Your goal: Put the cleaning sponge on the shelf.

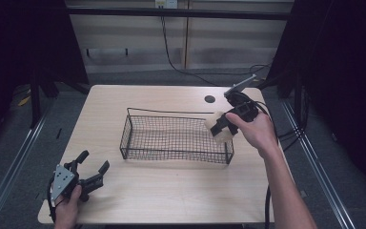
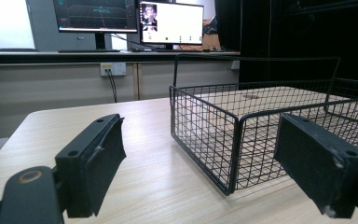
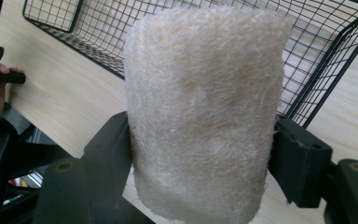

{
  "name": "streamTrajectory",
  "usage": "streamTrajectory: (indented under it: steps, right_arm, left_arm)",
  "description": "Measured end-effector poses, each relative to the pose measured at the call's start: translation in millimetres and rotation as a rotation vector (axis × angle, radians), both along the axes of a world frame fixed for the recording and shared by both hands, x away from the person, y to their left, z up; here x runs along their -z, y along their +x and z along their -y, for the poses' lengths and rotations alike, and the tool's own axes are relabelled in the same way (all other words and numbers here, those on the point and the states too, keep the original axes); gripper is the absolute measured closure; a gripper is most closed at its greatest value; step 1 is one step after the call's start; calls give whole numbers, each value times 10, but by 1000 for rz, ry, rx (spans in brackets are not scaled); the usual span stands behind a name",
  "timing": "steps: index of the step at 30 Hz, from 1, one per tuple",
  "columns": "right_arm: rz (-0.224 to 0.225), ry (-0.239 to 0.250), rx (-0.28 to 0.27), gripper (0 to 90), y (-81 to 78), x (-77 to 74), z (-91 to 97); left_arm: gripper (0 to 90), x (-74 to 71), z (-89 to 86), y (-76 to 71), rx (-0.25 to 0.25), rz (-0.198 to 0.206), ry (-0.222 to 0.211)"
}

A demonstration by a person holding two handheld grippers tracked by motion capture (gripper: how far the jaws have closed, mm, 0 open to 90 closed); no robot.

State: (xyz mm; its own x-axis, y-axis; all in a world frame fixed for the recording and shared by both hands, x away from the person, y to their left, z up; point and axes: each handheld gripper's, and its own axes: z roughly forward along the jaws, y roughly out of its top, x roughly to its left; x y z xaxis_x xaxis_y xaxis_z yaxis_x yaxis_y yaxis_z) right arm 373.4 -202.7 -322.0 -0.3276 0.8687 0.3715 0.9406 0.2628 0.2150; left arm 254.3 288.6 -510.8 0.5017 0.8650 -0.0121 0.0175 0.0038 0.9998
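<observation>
Right gripper [image 1: 223,125] pinching loofah [image 1: 218,127] over basket [image 1: 171,138] rim at 3 o'clock, left gripper [image 1: 94,168] jaws spread, at table [image 1: 171,191] 7 o'clock.

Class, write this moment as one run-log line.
right gripper: shut on loofah | over basket end | left gripper: open, idle

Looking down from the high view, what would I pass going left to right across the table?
Left tongs, open, resting on the table → wire basket → pale loofah in the right tongs, above the basket's right end.
</observation>
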Motion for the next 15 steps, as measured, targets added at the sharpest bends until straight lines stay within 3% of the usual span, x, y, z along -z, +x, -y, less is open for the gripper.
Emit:
streamTrajectory:
  steps: [15]
  right_arm:
    - [-27, -31, 113, 289, 109, 249, -59]
  left_arm:
    - [155, 0, -1, 0, 3, 0, -1]
